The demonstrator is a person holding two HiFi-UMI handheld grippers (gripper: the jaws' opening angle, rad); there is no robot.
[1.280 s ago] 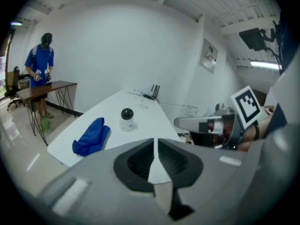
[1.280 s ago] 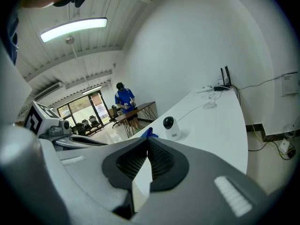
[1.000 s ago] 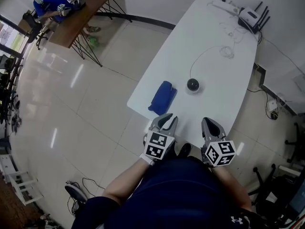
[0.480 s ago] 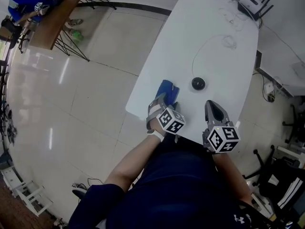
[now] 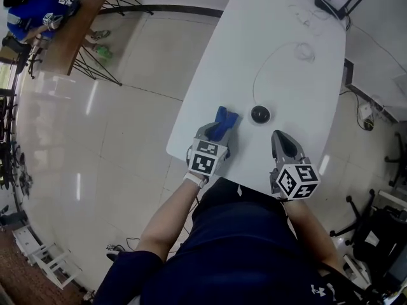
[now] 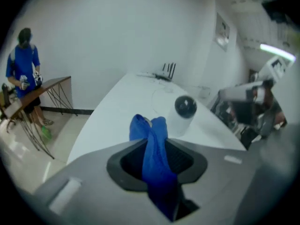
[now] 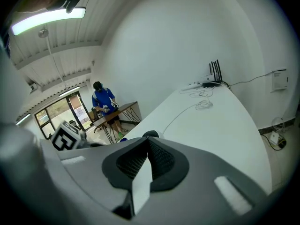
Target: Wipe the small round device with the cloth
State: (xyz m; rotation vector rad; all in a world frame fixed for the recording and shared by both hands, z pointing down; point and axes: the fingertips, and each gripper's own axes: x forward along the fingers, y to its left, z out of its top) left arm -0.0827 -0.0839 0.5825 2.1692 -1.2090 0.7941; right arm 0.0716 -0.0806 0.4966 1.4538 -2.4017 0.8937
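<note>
At the near edge of the white table point(image 5: 289, 100), the left gripper point(image 5: 213, 132) has just been closing its jaws and pinches the blue cloth point(image 5: 226, 117) between them, with a bunched fold standing up past the jaw tips. Just right of the cloth and apart from it stands the small round device point(image 5: 260, 114) — black top, white body — its thin cable point(image 5: 266, 68) curling toward the table's far end. Further right, the right gripper point(image 5: 284, 143) hovers over the table's near edge, jaws pressed together with nothing between them, tips pointing toward the device.
</note>
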